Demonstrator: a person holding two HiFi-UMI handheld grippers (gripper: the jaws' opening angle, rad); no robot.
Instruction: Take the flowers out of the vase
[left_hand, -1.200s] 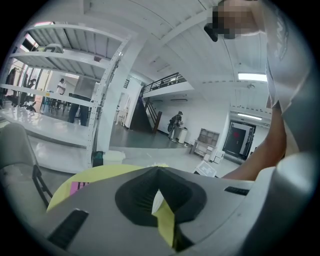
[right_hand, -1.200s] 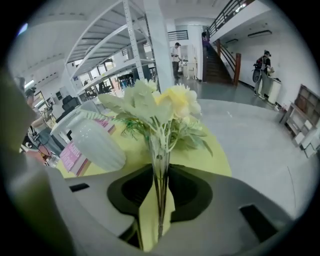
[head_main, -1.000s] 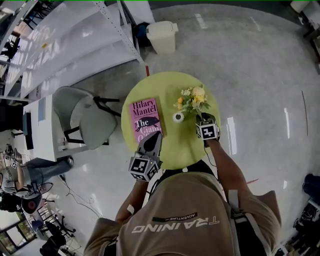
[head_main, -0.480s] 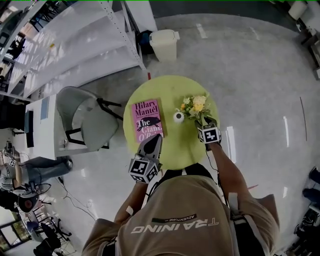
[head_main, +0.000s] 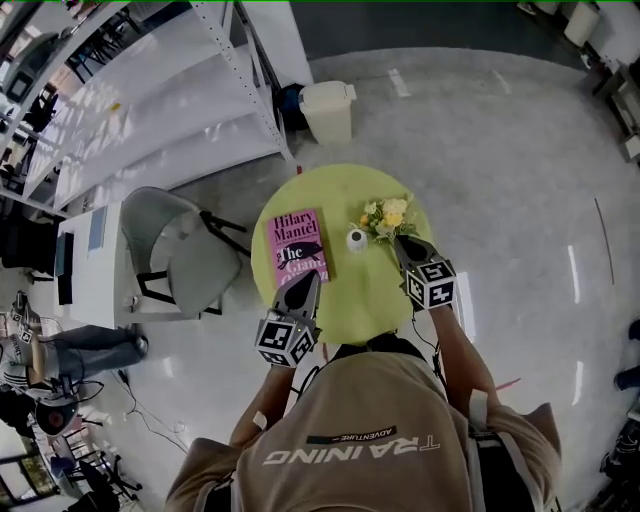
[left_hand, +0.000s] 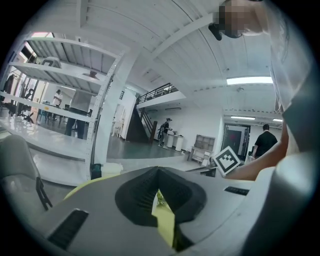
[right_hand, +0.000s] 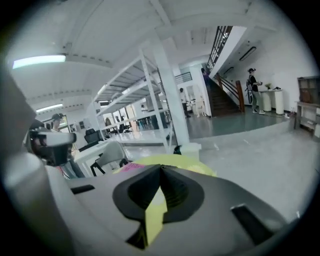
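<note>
1. Head view: a round yellow-green worktop sits below the person.
   - A pink book lies on its left half.
   - The small white vase stands near the middle, its mouth a dark dot.
   - The flowers, yellow and white, show just right of the vase, towards the far right edge. I can't make out whether their stems reach the vase's mouth.
   - The right tongs hover over the right edge, with the tips just short of the flowers on the near side.
   - The left tongs hang over the near left edge, with the tips by the book's near end.
   - On the floor, a grey chair stands left of the worktop and a white bin stands beyond its far edge.

2. Left gripper view: the left tongs are clenched, tips together, with nothing gripped.
   - A sliver of yellow worktop shows through the gap lower down.
   - White shelving rises on the left, and people stand far off in the hall.

3. Right gripper view: the right tongs have just snapped closed and are clenched on nothing.
   - Past the tips lies the worktop's far edge, with a strip of the pink book at the left.
   - The chair and the bin stand beyond.
   - A staircase climbs in the background.
</note>
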